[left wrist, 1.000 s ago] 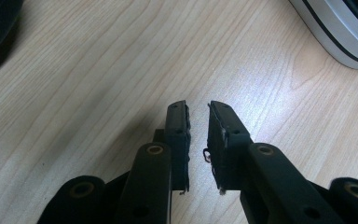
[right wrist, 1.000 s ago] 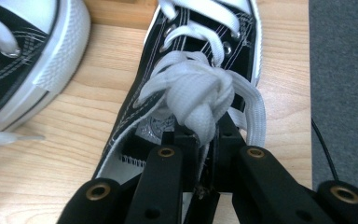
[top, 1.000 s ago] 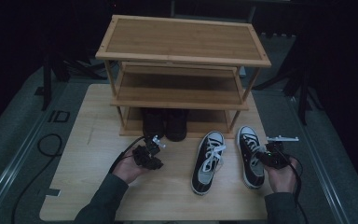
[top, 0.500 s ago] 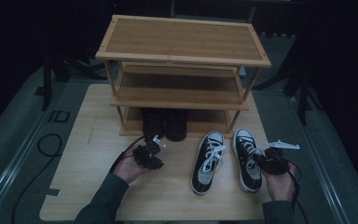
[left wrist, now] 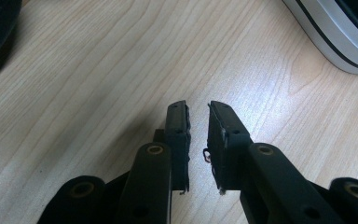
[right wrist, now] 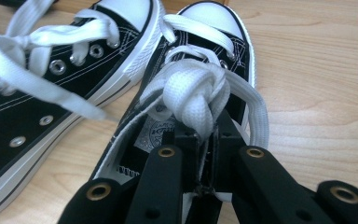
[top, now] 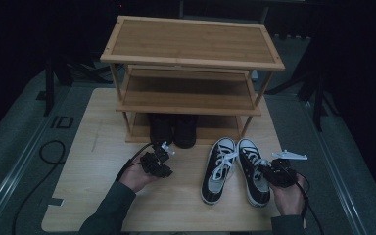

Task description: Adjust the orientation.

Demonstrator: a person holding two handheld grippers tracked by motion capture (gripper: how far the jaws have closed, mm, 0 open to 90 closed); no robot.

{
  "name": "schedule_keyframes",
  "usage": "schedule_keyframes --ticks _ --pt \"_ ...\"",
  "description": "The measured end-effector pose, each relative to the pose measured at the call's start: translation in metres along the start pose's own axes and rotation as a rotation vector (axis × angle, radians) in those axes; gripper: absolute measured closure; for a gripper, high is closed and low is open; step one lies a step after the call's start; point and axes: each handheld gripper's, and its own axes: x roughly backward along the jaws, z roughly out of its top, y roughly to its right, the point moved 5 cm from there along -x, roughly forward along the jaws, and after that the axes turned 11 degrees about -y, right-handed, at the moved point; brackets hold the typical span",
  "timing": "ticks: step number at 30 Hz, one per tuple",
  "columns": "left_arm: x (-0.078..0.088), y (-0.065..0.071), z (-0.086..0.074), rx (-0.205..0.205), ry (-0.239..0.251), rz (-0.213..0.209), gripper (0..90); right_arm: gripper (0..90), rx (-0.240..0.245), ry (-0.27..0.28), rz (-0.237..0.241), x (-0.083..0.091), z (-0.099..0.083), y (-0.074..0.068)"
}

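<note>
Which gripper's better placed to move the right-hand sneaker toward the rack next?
Right. The right gripper is already shut on that right sneaker at its tongue, under the lace knot. The left gripper holds nothing, over bare table.

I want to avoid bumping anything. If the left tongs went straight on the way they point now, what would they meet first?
Probably the bare table ahead of the left tongs, which tilt down at it. The sneaker lies off to the side, likely out of line, though depth is hard to judge.

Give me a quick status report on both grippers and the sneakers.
Right gripper shut on right sneaker. Left gripper slightly open, empty, over table. Left sneaker alongside. Nothing in the way.
</note>
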Motion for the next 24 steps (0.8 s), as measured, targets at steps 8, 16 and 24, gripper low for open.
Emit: schedule_keyframes --ticks 8,16,24 --pt "-0.001 0.004 0.006 -0.016 -0.005 -0.002 78.3 84.1 0.027 -0.02 0.047 0.002 -0.009 -0.004" --pt "-0.006 0.011 0.014 -0.033 -0.005 -0.012 78.3 80.0 0.073 -0.065 0.093 0.0 -0.013 -0.008" --pt "-0.011 0.021 0.026 -0.038 0.014 -0.022 78.3 56.6 0.13 -0.051 0.103 0.016 -0.008 -0.006"
